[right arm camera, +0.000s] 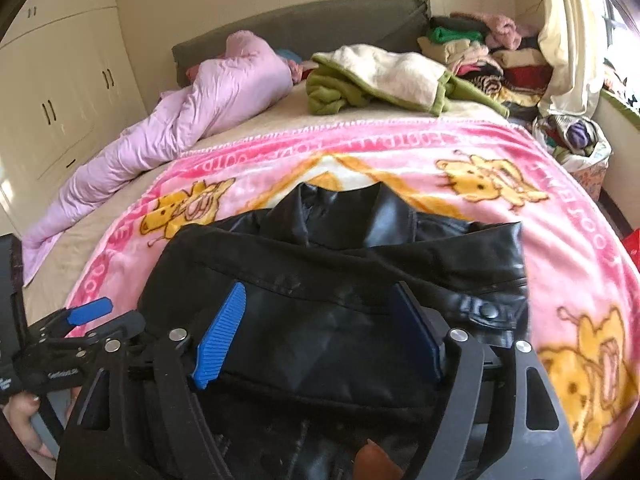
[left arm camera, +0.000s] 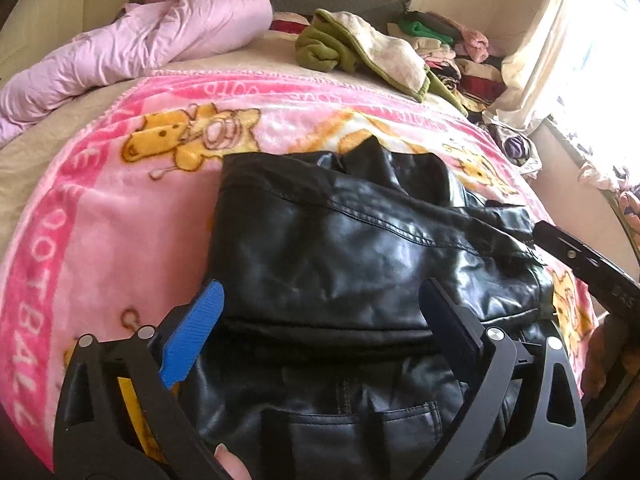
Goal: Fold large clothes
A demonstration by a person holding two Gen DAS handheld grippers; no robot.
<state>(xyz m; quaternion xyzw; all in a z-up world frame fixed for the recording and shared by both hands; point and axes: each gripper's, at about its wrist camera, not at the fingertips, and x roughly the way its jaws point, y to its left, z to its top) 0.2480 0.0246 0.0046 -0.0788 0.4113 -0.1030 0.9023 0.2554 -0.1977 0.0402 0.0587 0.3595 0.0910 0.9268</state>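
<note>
**While both hand-held grippers stand wide: jacket folded on bed**

Your left hand-held gripper [left arm camera: 320, 320] and right hand-held gripper [right arm camera: 320, 328] hang spread above the black leather jacket [left arm camera: 360, 248], gripping nothing. It lies folded on the pink cartoon blanket [left arm camera: 100, 220].

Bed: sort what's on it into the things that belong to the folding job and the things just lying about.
Part of the job:
black leather jacket
pink cartoon blanket it lies on
left tool, open
right tool, open

Just lying about:
pink quilt
green and cream blanket
stack of folded clothes
curtain
wardrobe
</note>
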